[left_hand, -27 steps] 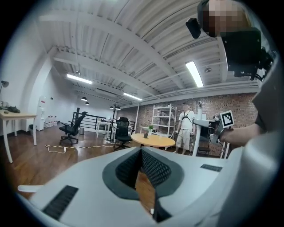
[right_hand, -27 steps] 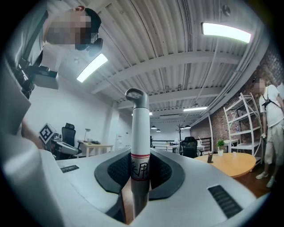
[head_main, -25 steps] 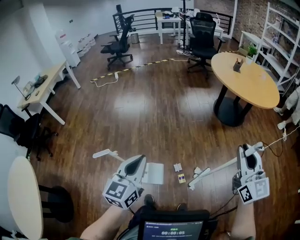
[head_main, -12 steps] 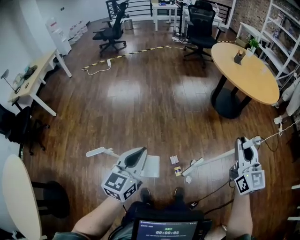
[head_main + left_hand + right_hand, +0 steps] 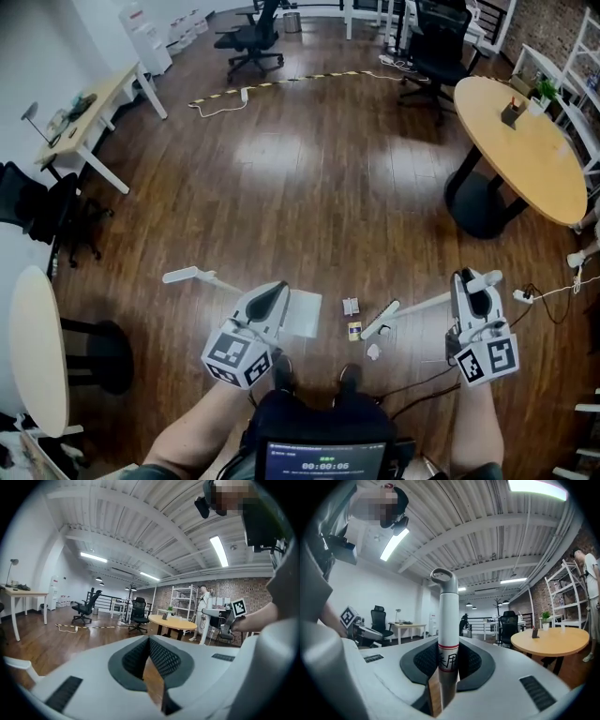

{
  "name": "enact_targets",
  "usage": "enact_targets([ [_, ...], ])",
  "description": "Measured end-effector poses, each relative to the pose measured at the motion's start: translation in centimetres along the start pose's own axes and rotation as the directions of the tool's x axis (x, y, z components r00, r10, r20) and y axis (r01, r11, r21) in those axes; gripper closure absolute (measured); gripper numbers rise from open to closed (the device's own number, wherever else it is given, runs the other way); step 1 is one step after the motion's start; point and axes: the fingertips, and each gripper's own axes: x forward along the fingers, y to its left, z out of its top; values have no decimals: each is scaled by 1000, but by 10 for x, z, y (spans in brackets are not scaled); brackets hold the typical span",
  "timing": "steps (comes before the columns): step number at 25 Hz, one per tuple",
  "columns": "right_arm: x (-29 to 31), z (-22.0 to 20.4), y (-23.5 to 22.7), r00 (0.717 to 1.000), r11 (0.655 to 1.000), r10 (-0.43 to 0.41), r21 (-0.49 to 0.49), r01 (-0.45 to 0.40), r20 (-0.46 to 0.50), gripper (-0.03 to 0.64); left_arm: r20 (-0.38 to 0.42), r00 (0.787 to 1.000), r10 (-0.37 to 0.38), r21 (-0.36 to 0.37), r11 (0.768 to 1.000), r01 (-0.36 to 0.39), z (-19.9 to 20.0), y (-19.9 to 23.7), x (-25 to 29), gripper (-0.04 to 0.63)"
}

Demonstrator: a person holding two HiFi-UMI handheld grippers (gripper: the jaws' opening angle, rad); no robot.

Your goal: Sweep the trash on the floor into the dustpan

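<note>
The floor (image 5: 309, 187) is dark brown wood, and it shines. Low in the head view lies the dustpan (image 5: 302, 314), a flat pale square on the floor. It sits just at 3 o'clock of the left gripper (image 5: 278, 291). A thin white handle (image 5: 192, 277) pokes out at 10 o'clock from behind that gripper. I cannot tell if it joins the dustpan.

The broom (image 5: 412, 309) is a long white stick with a small white brush head (image 5: 380, 322) down by the floor. The stick runs from the brush head toward 2 o'clock, up to the right gripper (image 5: 469, 281).

The trash (image 5: 352, 307) is three little bits on the floor, between the dustpan and the brush head. There is a grey bit at the top, a yellow bit (image 5: 355, 330) at its 6 o'clock, and a crumpled white bit (image 5: 373, 352) at 6 o'clock of the brush head.

The stick has a white label (image 5: 448, 660) with a red line and two dark signs that I cannot read for sure. A screen (image 5: 323, 461) at 6 o'clock of the head view shows 00:00:06.

The right gripper's fingers (image 5: 423, 660) squeeze the stick from both sides. The left gripper's fingers (image 5: 133, 660) touch at the tips. Only a thin brown gap shows lower down, and nothing shows between them.
</note>
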Motion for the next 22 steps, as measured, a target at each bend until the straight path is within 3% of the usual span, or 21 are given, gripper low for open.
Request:
enact_targets([
  [6, 12, -46, -33, 993, 994, 108, -17, -109, -50, 525, -20, 998, 64, 3, 998, -64, -30, -25, 33, 592],
  [15, 29, -98, -75, 975, 980, 194, -26, -198, -111, 528, -42, 992, 115, -14, 993, -116, -57, -52, 55, 592],
  [22, 45, -137, -76, 949, 959, 261, -66, -276, -179, 531, -64, 987, 149, 3, 989, -149, -70, -56, 57, 592],
])
